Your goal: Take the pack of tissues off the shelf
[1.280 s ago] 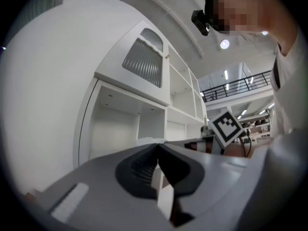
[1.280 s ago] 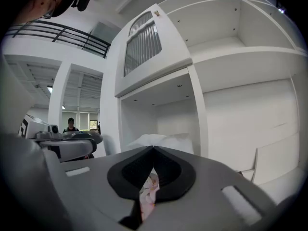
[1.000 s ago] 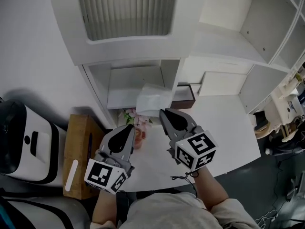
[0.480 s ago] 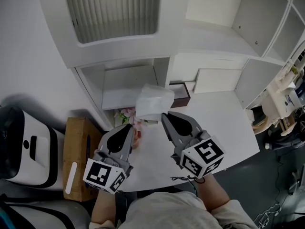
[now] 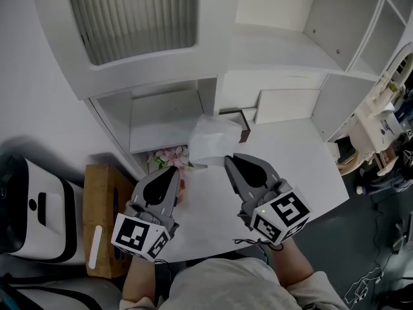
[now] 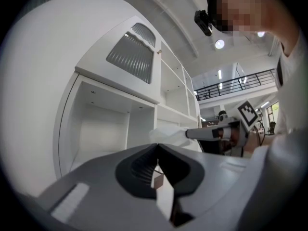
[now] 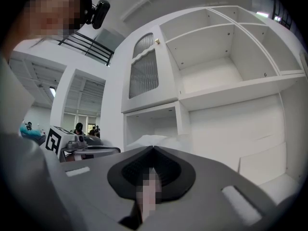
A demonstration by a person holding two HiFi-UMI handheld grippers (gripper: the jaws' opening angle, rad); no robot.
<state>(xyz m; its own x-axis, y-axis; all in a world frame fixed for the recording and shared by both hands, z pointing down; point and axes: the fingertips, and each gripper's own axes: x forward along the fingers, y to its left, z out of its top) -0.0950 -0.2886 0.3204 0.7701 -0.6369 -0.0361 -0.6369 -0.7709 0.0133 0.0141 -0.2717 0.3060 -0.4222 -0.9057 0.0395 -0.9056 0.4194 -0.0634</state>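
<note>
Right gripper (image 5: 227,159): we see its jaws pressed together on the near edge of the pack of tissues (image 5: 213,141), a thin pinch at the very tips; in the right gripper view the white pack shows just beyond the closed tips. Pack sits over the back edge of the tabletop (image 5: 206,205), toward its back left corner and in front of the open lower compartment of the white shelf unit (image 5: 168,118); it looks clear of the shelf board, but we cannot tell whether its underside touches the tabletop. Left gripper (image 5: 175,168): jaws pressed together with nothing between them, as we read in the left gripper view; it hangs over the left part of the tabletop, beside the right gripper and apart from the pack. Pink flowers (image 5: 169,155) lie at the back left corner of the tabletop, just beyond the left gripper's tips and just left of the pack. A dark brown box (image 5: 244,123) stands behind the pack against the shelf unit. Off the left edge of the tabletop we note a wooden box (image 5: 103,199); further left, a white and black appliance (image 5: 32,205).
</note>
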